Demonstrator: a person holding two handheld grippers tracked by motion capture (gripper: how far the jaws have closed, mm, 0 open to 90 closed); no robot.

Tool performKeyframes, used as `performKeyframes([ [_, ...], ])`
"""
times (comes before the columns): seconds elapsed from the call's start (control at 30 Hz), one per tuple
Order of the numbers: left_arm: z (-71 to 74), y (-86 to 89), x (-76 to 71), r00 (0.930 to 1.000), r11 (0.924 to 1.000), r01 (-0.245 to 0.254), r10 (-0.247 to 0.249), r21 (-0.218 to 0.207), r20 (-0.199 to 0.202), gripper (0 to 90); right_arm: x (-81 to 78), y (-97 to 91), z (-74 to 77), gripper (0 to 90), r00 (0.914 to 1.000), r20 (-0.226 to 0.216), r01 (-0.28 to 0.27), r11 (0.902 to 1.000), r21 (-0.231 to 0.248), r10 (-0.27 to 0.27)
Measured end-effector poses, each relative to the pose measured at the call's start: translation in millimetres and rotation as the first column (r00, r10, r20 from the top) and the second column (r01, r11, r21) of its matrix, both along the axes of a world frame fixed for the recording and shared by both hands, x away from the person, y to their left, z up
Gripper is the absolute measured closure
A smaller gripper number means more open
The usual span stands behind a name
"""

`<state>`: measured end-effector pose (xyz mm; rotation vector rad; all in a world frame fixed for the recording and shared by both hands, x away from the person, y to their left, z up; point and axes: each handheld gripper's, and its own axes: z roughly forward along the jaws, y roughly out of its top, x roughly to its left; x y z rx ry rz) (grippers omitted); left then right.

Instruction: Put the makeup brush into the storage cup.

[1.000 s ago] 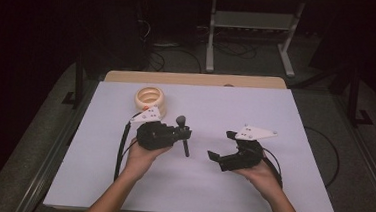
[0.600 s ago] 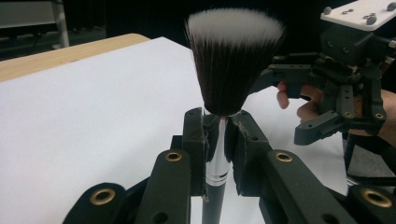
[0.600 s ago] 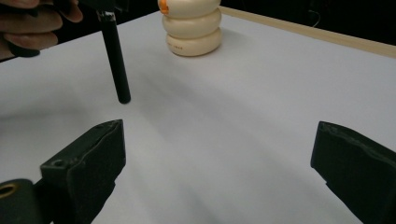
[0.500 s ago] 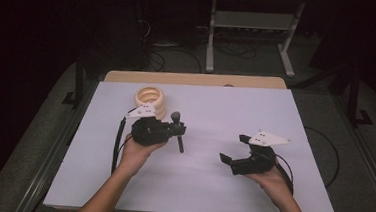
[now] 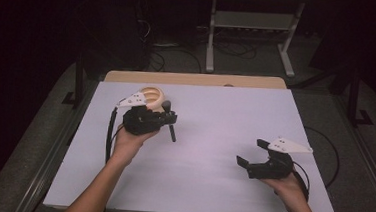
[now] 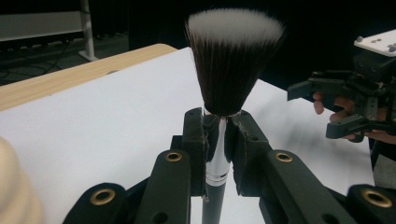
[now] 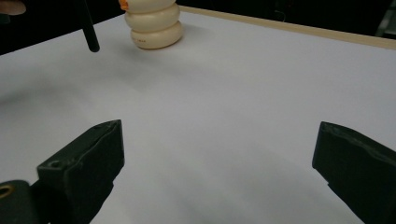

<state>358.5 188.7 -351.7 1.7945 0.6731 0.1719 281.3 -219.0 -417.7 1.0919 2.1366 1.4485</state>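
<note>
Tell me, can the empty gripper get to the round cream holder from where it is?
Probably yes. The right gripper has open, empty jaws, and bare table lies between it and the cream holder. The left gripper, holding the brush, sits close beside the holder and might crowd it.

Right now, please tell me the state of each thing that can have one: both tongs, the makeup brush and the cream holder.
Left tongs: shut on the makeup brush's handle.
Makeup brush: held off the table, bristles spread, not touching the cream holder.
Right tongs: open, nothing between them, above the white table.
Cream holder: upright on the table, untouched.
</note>
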Motion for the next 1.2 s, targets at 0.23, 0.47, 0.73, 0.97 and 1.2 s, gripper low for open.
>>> performKeyframes([
  [0.23,7.5,5.5,6.7,0.9998,0.9998,-0.017,0.017,0.012,0.007,77.7,0.4,-10.4,-0.5,1.7,0.9996,0.001,0.029,0.9995,0.014,-0.029],
  [0.47,22.2,14.9,15.9,0.9986,0.9989,-0.044,0.043,0.015,0.032,77.6,2.3,-11.3,-1.6,1.7,0.9994,0.013,0.033,0.9993,0.015,-0.033],
  [0.73,36.4,21.7,26.6,0.9963,0.9977,-0.067,0.066,0.007,0.054,77.6,1.3,-12.1,0.5,1.7,0.9986,0.034,0.040,0.9987,0.031,-0.041],
  [0.97,47.0,29.1,36.3,0.9927,0.9951,-0.097,0.096,0.016,0.073,77.6,-0.4,-12.5,1.9,1.7,0.9980,0.045,0.042,0.9978,0.051,-0.044],
  [1.2,54.2,35.0,43.4,0.9887,0.9924,-0.122,0.121,0.011,0.088,77.6,-0.9,-11.6,1.3,1.7,0.9962,0.078,0.035,0.9976,0.059,-0.040],
])
